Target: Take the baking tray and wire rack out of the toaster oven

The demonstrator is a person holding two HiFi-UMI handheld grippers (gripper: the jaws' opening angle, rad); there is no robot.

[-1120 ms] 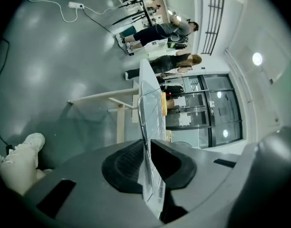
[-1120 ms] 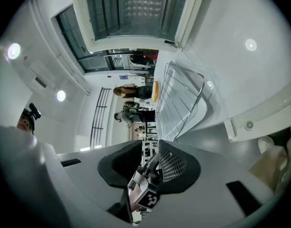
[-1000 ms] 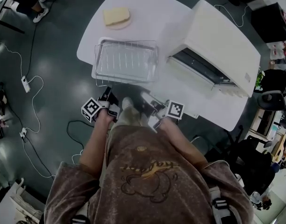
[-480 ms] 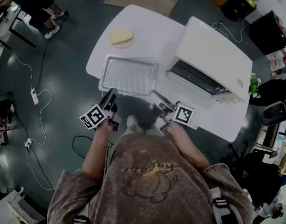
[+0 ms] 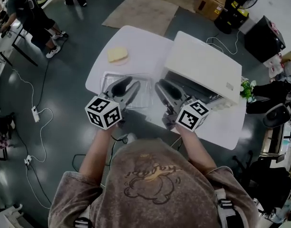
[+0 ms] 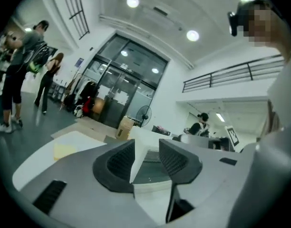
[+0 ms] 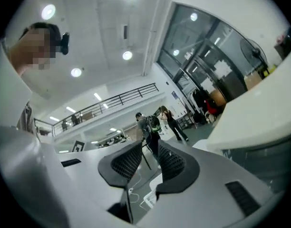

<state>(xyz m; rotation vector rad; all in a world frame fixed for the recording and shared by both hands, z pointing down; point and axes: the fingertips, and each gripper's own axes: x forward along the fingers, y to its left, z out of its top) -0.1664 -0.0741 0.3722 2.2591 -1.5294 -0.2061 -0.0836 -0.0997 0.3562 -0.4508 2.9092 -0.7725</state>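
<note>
No word, number or brand can be read with certainty. Cursive lettering is printed above a cartoon figure on the person's shirt (image 5: 152,177) but is not legible, and a small label (image 5: 229,85) on the toaster oven (image 5: 202,61) is too small to be made out. Square black-and-white coded markers, without letters, are borne by the left marker cube (image 5: 103,112) and the right marker cube (image 5: 193,114), and a similar marker is shown on a background sign (image 6: 232,136) in the left gripper view.

dim head view, bright ceiling spotlights, fisheye-warped edges
</note>
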